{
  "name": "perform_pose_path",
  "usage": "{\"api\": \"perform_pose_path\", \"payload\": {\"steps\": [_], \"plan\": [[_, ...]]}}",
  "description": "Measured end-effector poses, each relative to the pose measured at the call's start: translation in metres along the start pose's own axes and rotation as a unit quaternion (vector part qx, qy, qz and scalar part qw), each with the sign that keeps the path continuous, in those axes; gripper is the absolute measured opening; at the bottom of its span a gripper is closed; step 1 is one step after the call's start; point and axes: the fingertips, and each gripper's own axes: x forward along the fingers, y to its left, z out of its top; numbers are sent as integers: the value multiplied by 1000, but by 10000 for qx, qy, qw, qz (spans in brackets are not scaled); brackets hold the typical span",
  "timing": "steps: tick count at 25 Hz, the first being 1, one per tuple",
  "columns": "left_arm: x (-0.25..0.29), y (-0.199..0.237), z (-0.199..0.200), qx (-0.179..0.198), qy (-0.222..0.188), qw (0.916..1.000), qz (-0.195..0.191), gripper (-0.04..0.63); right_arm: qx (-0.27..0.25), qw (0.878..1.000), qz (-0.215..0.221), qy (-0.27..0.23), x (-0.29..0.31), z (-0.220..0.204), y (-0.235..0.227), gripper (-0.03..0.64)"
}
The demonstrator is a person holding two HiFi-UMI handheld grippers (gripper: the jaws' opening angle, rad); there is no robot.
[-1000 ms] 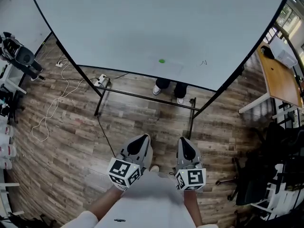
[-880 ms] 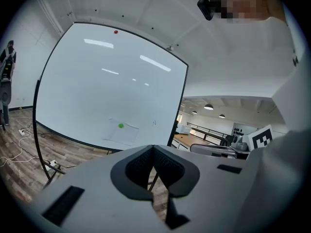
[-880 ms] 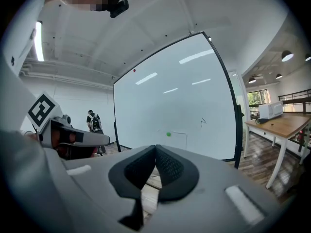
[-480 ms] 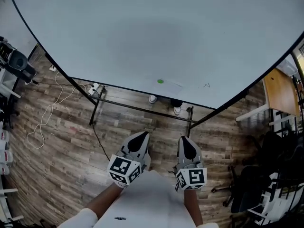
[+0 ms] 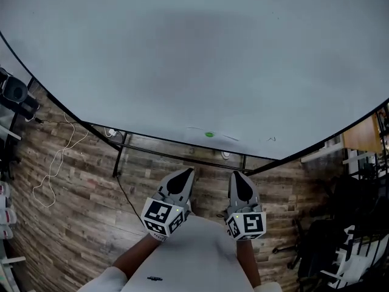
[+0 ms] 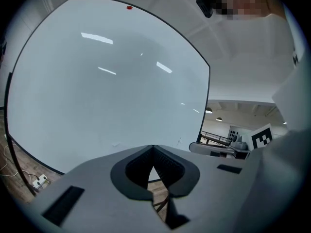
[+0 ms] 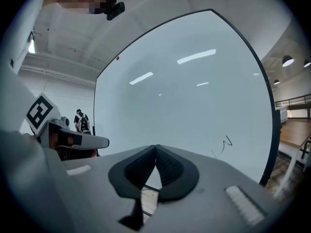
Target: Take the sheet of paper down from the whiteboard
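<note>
Clenched shut and empty, the grey two-jaw left gripper [image 5: 184, 175] and right gripper [image 5: 239, 178] (side by side, tips forward). Carried much closer to the big white whiteboard [image 5: 194, 59] than a second ago. Low on it, just ahead: pale sheet of paper [image 5: 226, 139] under a small green magnet [image 5: 209, 134], probably nearly within reach.

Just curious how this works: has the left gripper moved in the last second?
Yes. The left gripper has advanced toward the whiteboard; the green dot now lies much nearer it.
</note>
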Motion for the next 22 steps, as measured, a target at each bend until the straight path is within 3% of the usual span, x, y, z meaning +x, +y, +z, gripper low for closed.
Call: {"api": "perform_pose_path", "payload": {"steps": [6,22], "plan": [[22,21,13,-73,-12,10000,-22,6,15,10000,-36,-23,30,7,-4,11],[74,17,17,-163,103,9996,214,6,-73,9996,204,189,55,9,-51,11]]}}
